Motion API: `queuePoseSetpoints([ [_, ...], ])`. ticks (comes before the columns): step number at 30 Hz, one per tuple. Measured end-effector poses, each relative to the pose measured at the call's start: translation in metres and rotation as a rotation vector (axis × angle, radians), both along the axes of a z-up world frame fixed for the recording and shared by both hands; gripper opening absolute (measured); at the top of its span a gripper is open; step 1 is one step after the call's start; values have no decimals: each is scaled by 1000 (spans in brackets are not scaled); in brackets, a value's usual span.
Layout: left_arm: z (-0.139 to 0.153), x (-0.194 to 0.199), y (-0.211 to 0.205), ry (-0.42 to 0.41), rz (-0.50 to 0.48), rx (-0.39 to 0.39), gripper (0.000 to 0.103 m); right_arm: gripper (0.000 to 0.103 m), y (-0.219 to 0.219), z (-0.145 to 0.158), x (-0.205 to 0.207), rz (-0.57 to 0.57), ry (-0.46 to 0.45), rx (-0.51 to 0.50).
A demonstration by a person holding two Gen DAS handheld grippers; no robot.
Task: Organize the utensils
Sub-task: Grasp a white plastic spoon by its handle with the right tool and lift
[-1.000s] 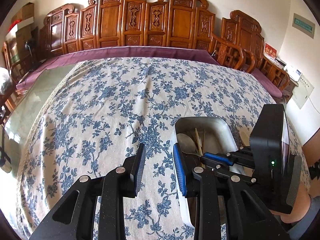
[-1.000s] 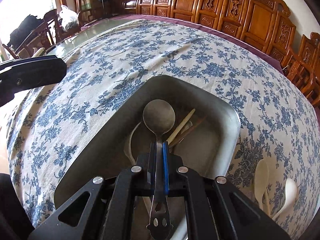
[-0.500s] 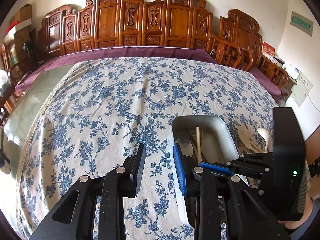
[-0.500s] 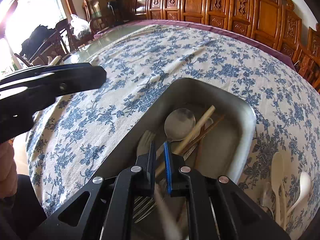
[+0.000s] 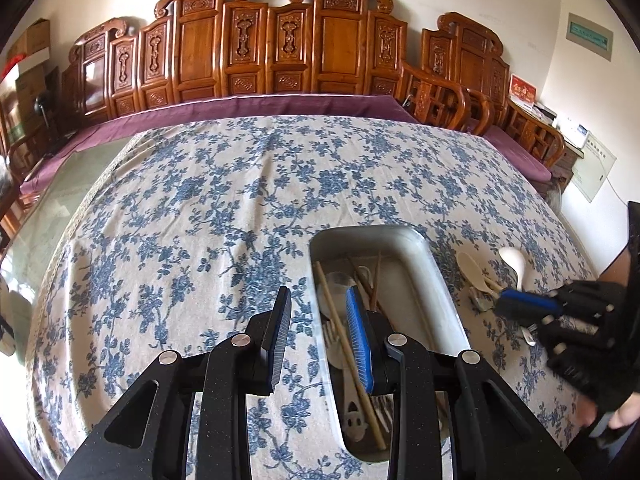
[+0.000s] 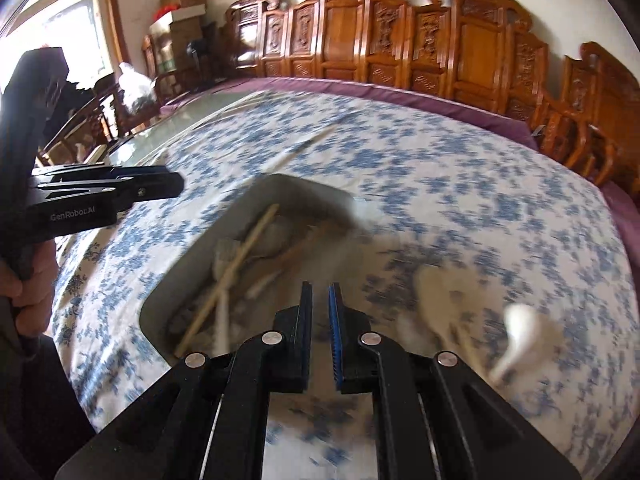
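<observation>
A metal tray (image 5: pixel 434 276) on the floral tablecloth holds chopsticks (image 5: pixel 344 332), a metal spoon (image 5: pixel 340 280) and a fork. It also shows, blurred, in the right wrist view (image 6: pixel 176 280). My left gripper (image 5: pixel 320 332) is open and empty, straddling the tray's left rim. My right gripper (image 6: pixel 320 316) is slightly open and empty, to the right of the tray; in the left wrist view (image 5: pixel 520 300) it hovers over loose utensils. Two white spoons (image 5: pixel 514 262) lie on the cloth right of the tray, blurred in the right wrist view (image 6: pixel 520 332).
The table (image 5: pixel 240 200) is covered by a blue floral cloth, with bare glass (image 5: pixel 52 200) at its left. Carved wooden chairs (image 5: pixel 280 48) line the far edge and right side.
My right gripper let the metal spoon go into the tray, opened slightly and swung right toward the white spoons. My left gripper stayed open and drifted slightly.
</observation>
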State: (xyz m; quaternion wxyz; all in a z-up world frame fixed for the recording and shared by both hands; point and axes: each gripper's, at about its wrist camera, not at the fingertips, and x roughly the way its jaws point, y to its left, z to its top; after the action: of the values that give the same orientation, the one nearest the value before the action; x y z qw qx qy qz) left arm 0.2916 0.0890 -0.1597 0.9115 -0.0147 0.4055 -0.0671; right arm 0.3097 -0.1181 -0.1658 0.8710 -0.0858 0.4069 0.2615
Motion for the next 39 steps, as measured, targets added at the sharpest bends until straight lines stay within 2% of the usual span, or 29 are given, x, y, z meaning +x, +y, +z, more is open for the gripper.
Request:
queuePoseSetpoints([
  [5,-1,-2,-15,-7,-16,-10,28,11,-51,6,-6,-72,-47,-50],
  [6,-1,-3,-20,-6,-23,-11,32,11,-61,6,-7,-86,-52,-62],
  [7,-2,-4,-25,-8,-33,-13,45,11,-72,4,-7,-101,-55,-73],
  [8,-2,-5,-31,-10,-45,-16,48,11,-81,2,-7,-120,-57,-83],
  [10,-4,-8,-43,-7,-68,-15,48,11,-98,-1,-6,-157,-51,-92],
  [13,-9,-10,-61,1,-104,-1,54,11,-123,-8,-4,-198,-40,-101],
  [18,-15,-16,-85,7,-137,11,56,14,-143,-27,-1,-221,-12,-107],
  [22,-19,-21,-101,9,-161,19,57,14,-146,-40,4,-214,20,-82],
  [33,-26,-24,-116,23,-189,19,57,14,-103,-63,29,-51,114,-51],
  [39,-27,-24,-116,25,-190,19,57,14,-92,-72,45,-49,144,-59],
])
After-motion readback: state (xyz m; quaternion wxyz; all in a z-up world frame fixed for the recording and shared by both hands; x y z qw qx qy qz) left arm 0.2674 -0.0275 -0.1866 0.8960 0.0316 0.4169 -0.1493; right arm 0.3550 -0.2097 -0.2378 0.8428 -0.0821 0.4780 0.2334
